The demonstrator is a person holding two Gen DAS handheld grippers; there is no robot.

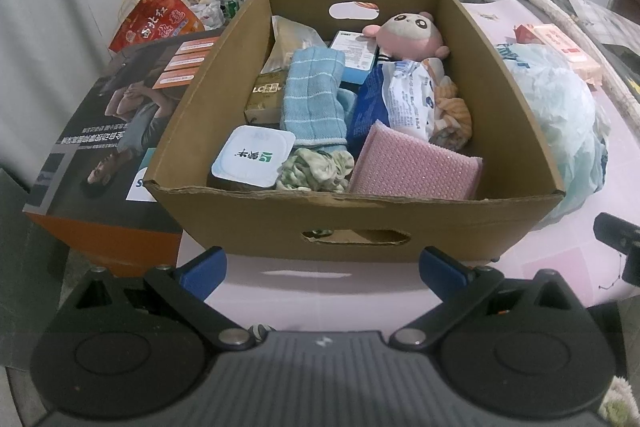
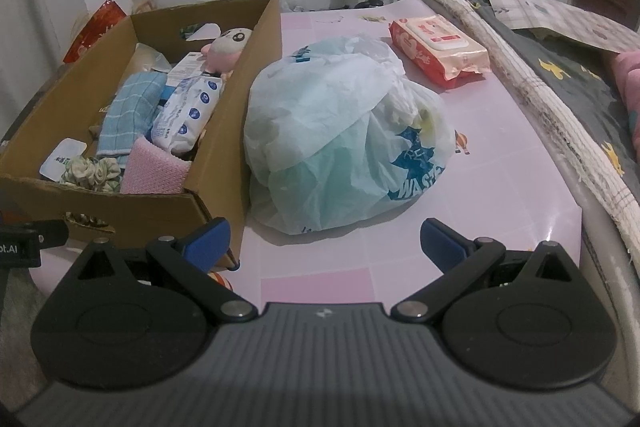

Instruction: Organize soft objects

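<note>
Before the cardboard box (image 1: 360, 223), my left gripper (image 1: 322, 273) and right gripper (image 2: 324, 245) gape wide, empty; I advise pinching the pink sponge (image 1: 412, 167) by its upper edge.

Cardboard box (image 1: 360, 223): plain brown.
Towel (image 1: 314, 95): light blue, thin white grid lines.
Sponge (image 1: 412, 167): pink, dotted texture.
Plush toy (image 1: 412, 29): pink and cream.
Plastic bag (image 2: 344, 135): pale green-white, blue print.
Table (image 2: 500, 187): pink checks.

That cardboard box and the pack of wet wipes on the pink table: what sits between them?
A stuffed pale plastic bag lies between the cardboard box and the wet wipes pack, clearest in the right wrist view.
</note>
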